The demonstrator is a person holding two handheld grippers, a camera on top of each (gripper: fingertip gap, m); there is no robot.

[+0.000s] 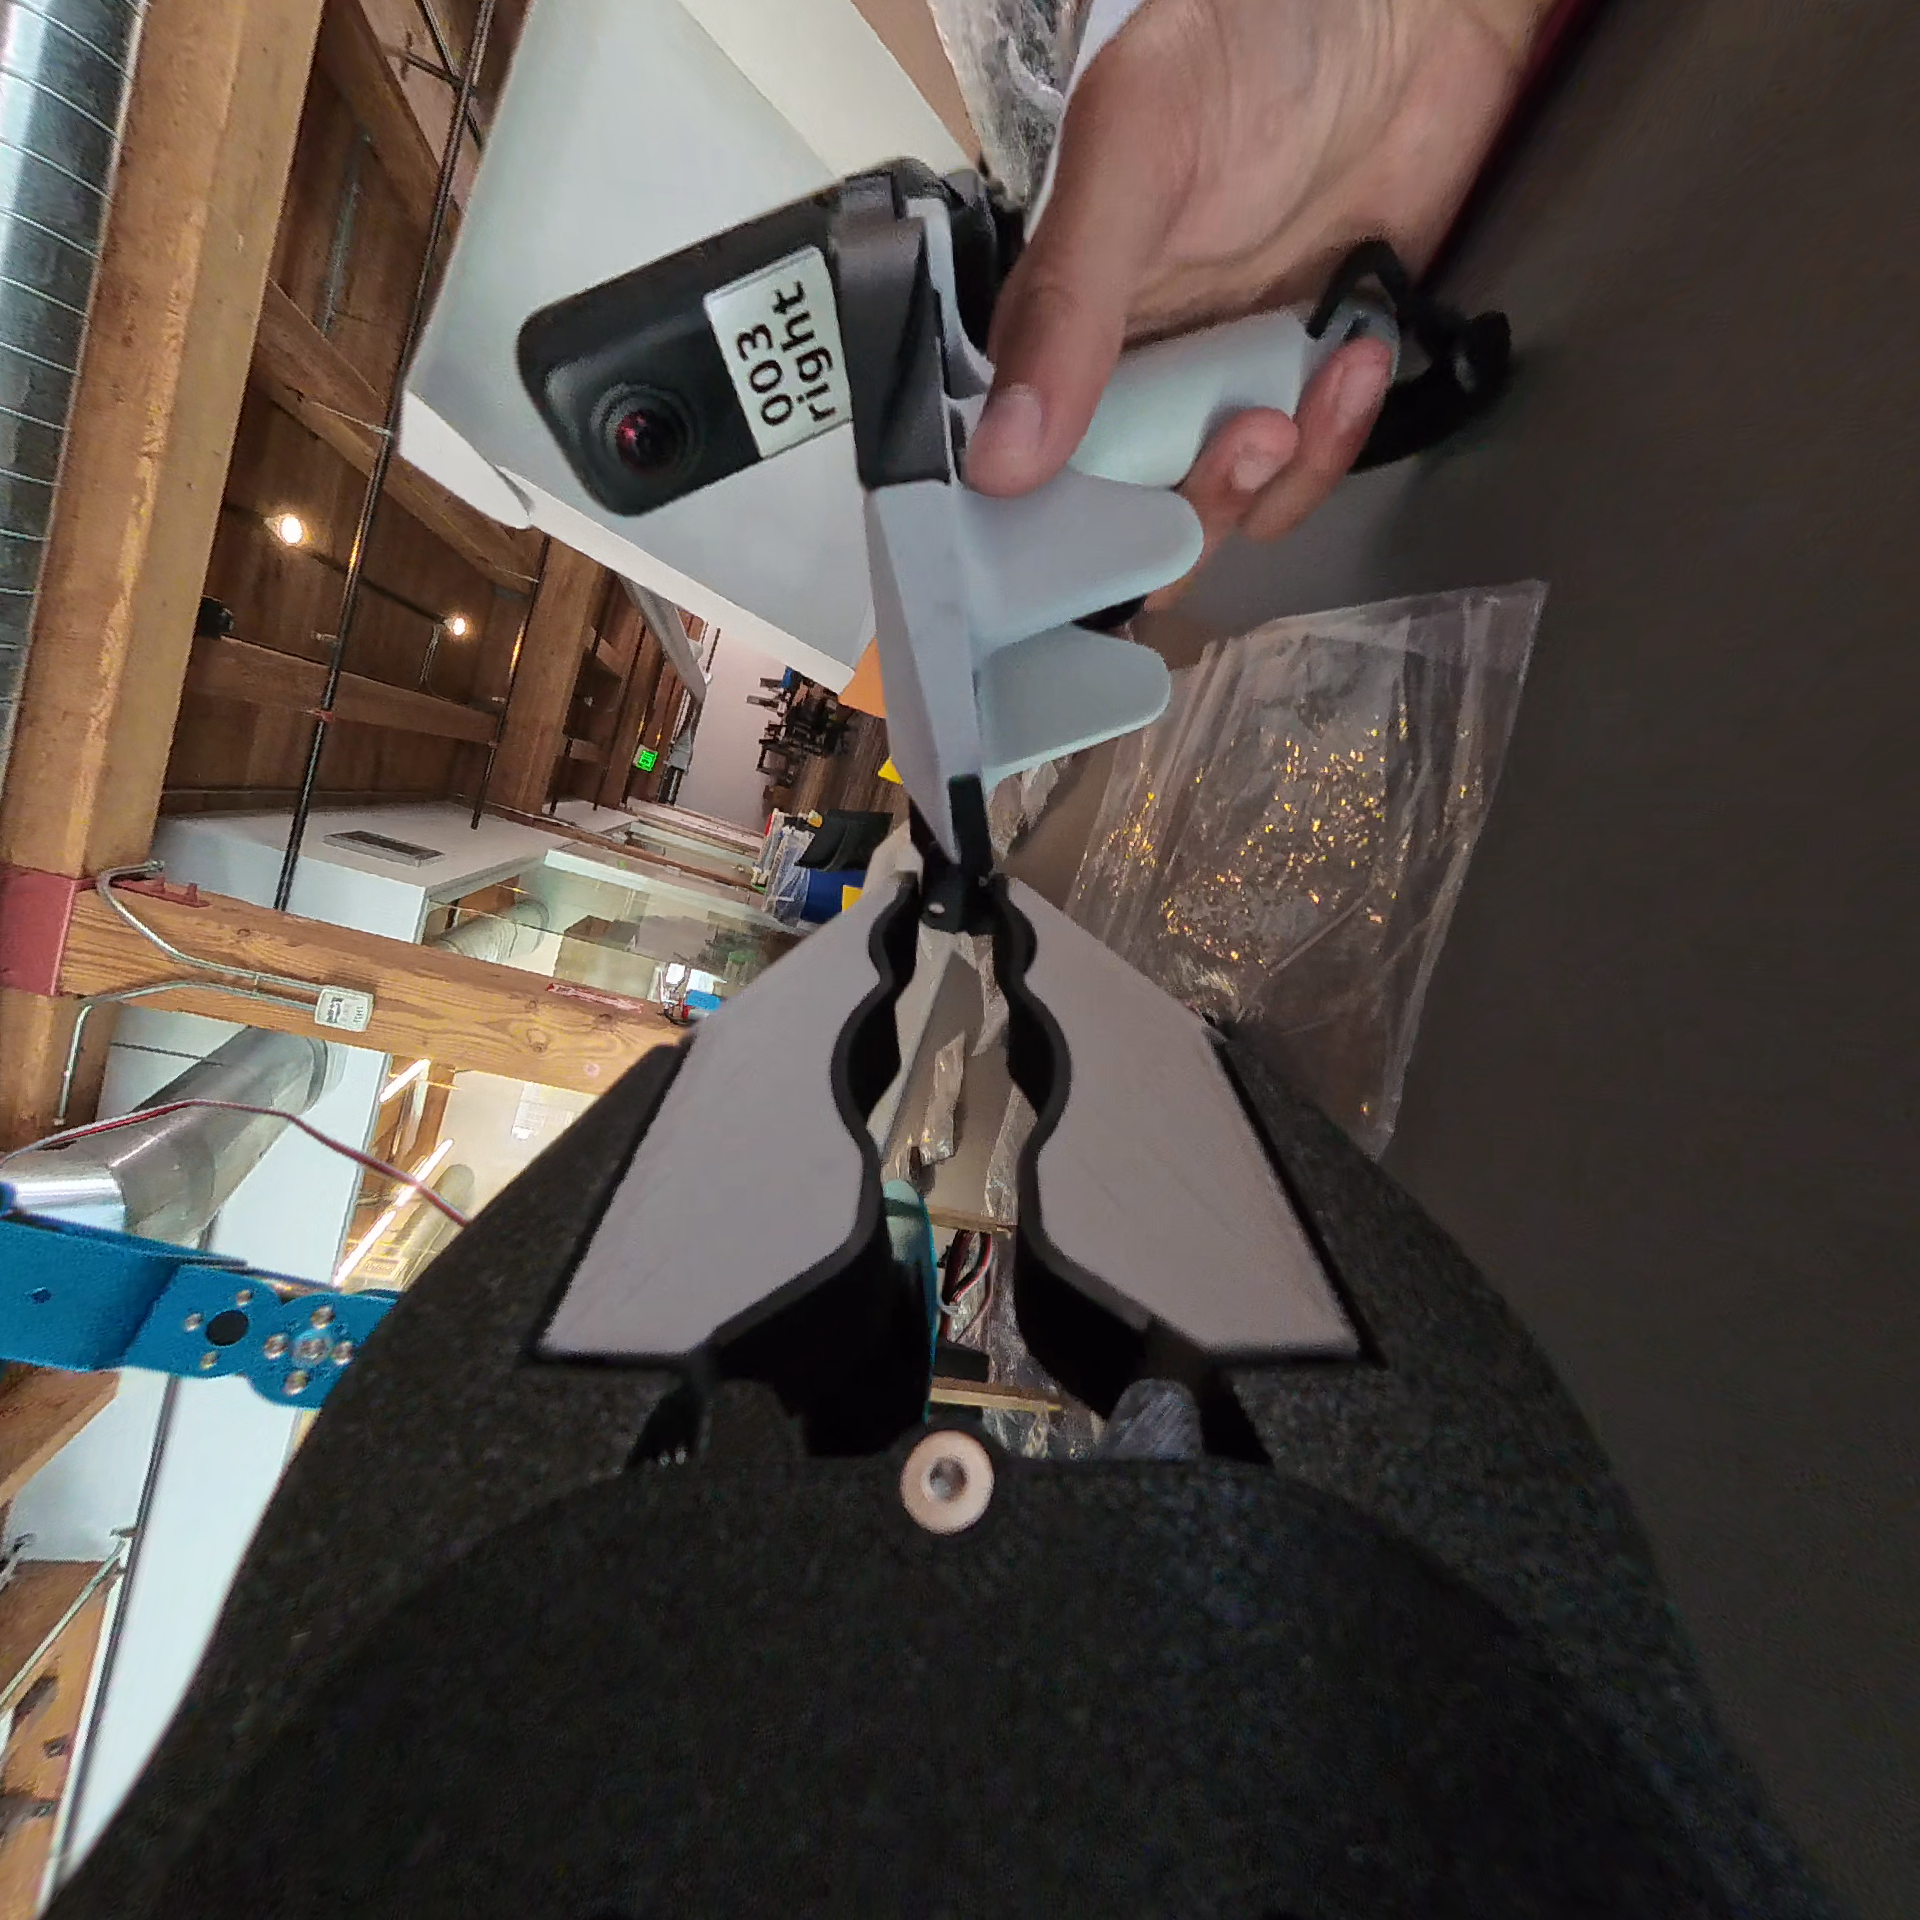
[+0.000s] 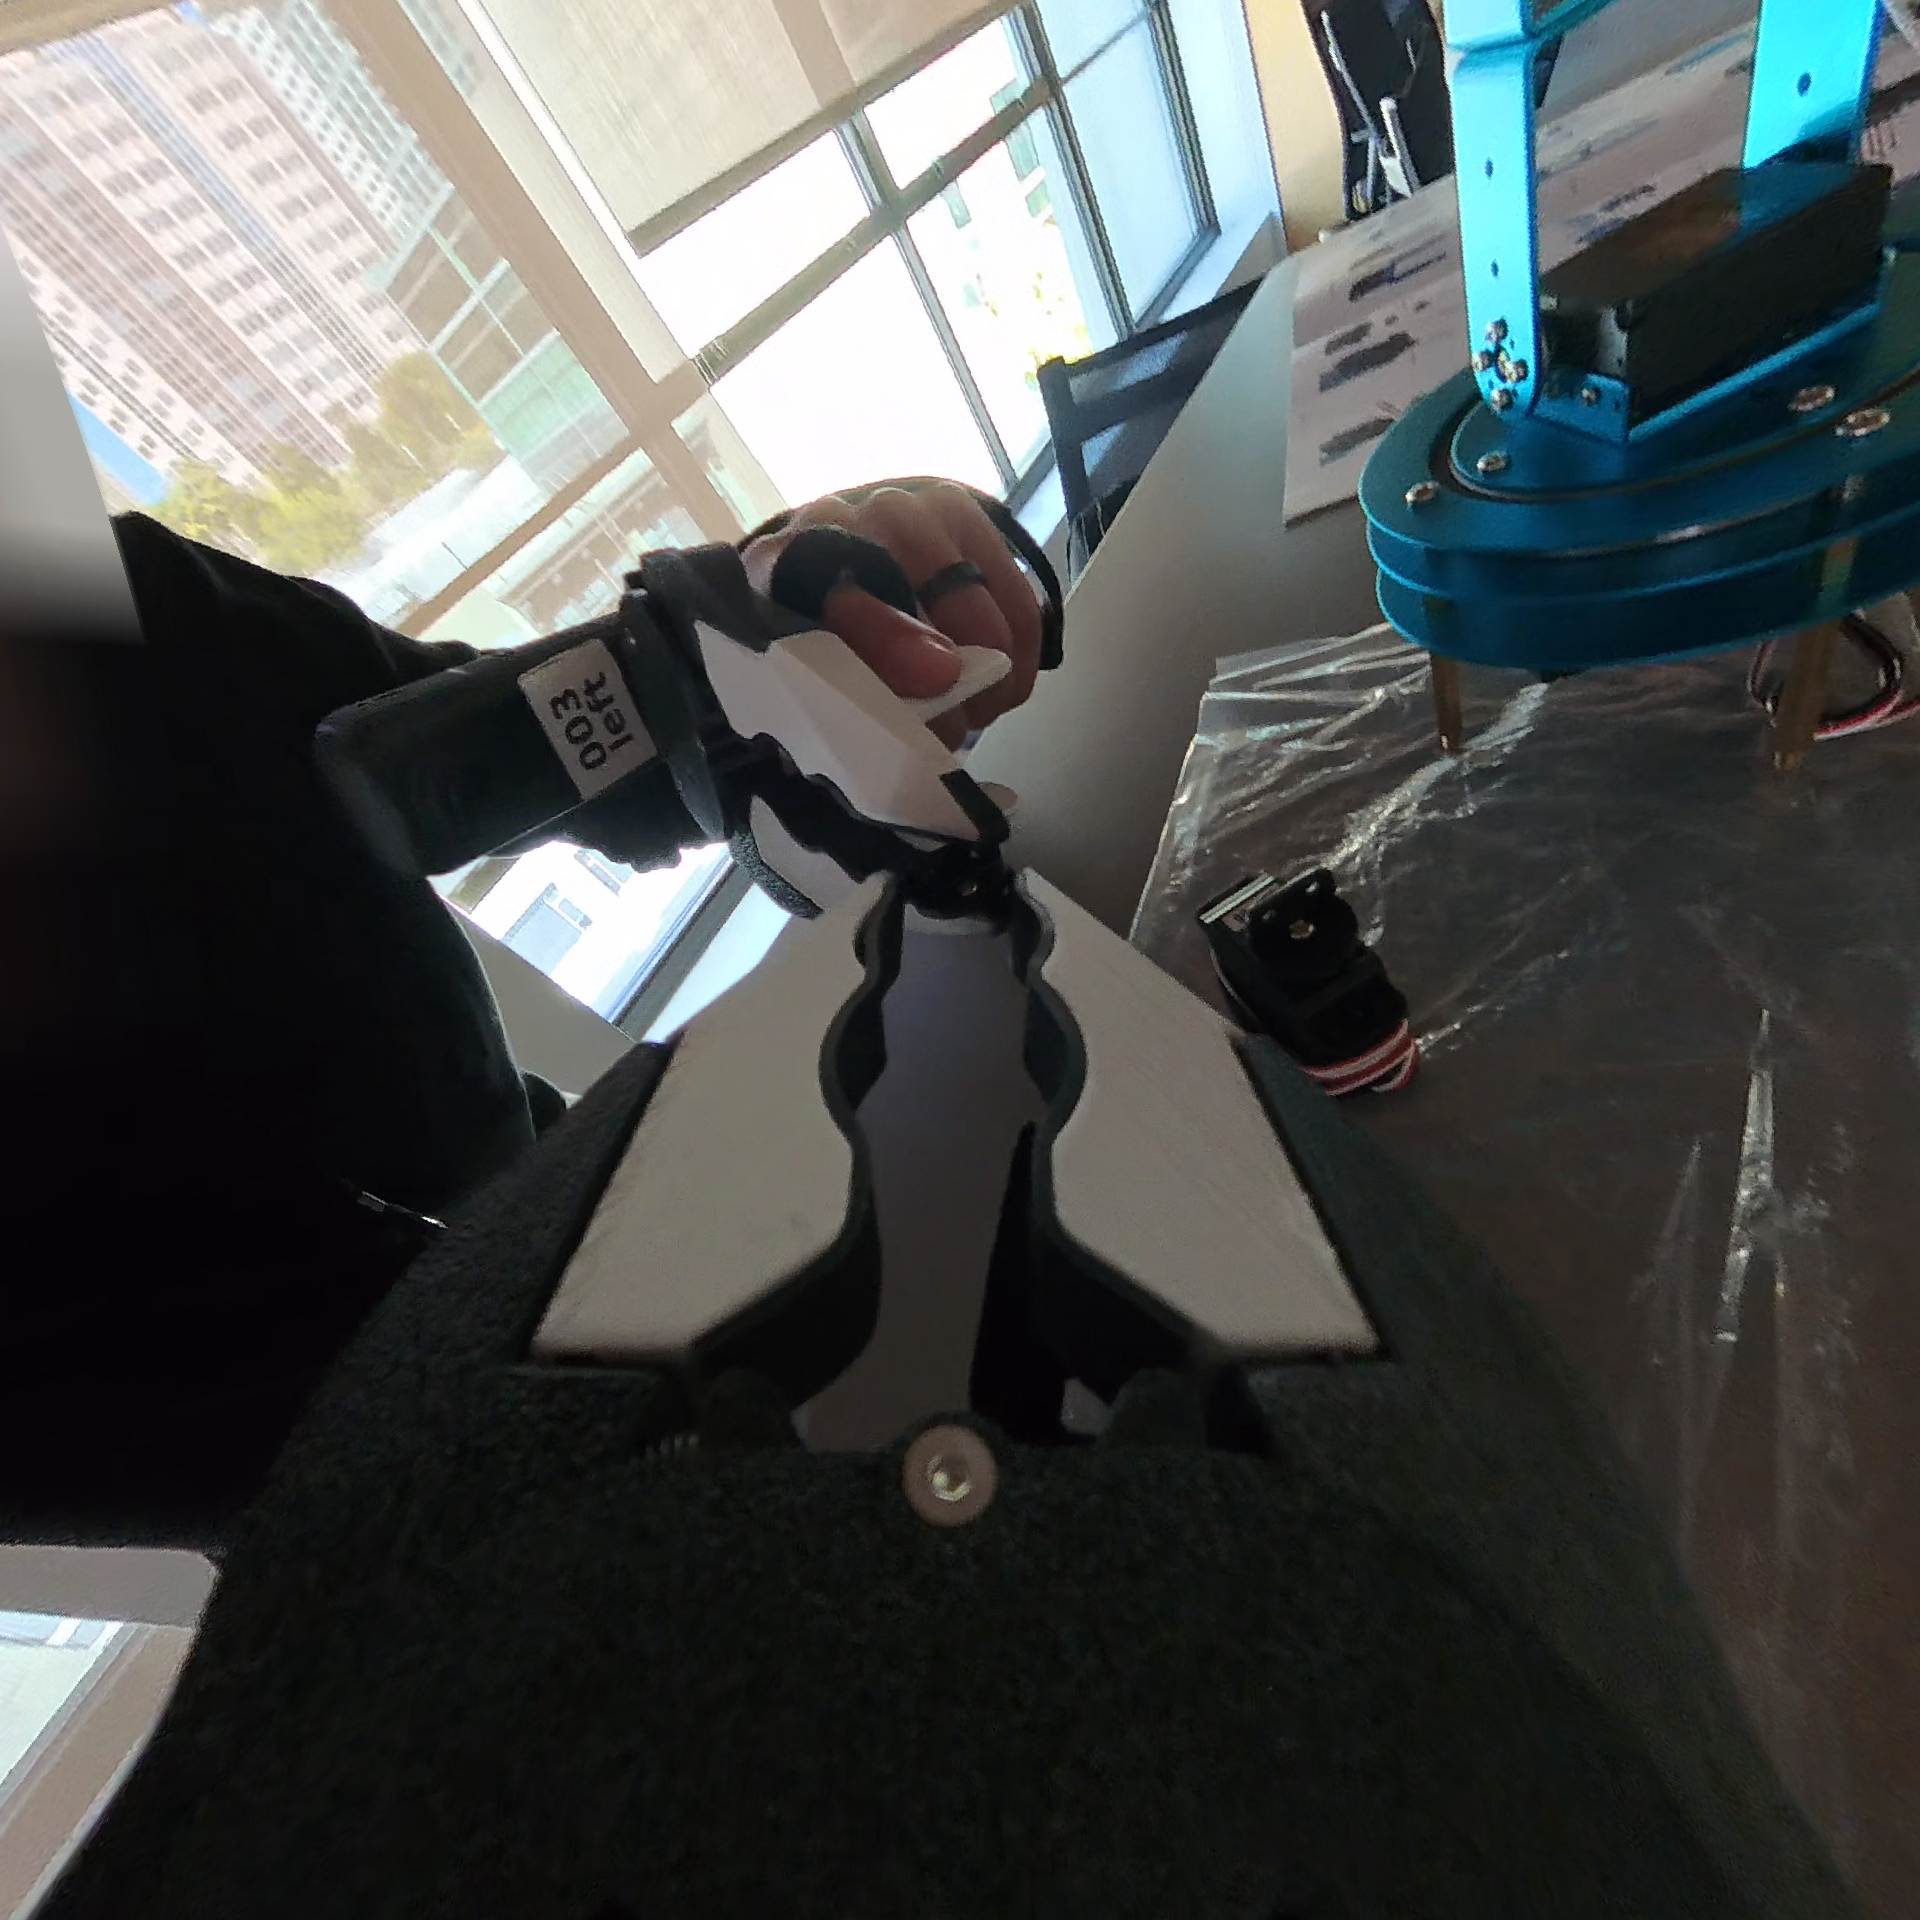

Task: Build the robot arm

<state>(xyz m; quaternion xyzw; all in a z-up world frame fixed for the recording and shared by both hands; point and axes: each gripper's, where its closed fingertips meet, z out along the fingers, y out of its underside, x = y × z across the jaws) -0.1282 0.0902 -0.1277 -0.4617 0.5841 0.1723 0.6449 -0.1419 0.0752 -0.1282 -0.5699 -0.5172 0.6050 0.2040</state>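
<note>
Both grippers meet tip to tip in the air over a dark table [image 2: 1558, 1351]. In the left wrist view my left gripper [image 1: 954, 902] is shut on a small black part [image 1: 948, 906] with a hole in it. The right gripper [image 1: 964, 805], held by a bare hand [image 1: 1226, 208], comes down from above and pinches the same part. In the right wrist view my right gripper [image 2: 961, 885] is shut on the small black part [image 2: 951, 883]. The left gripper [image 2: 977, 821] reaches in from the upper left, held by a hand [image 2: 935, 582] in a dark sleeve.
A blue metal robot-arm kit base [image 2: 1621, 540] stands on brass legs at the far right. A black servo [image 2: 1309, 977] with a striped cable lies on clear plastic bags [image 2: 1558, 831]. A bag of small gold parts [image 1: 1309, 831] and a blue bracket [image 1: 208, 1330] are near. My two grippers' fingertips are within a few centimetres of each other.
</note>
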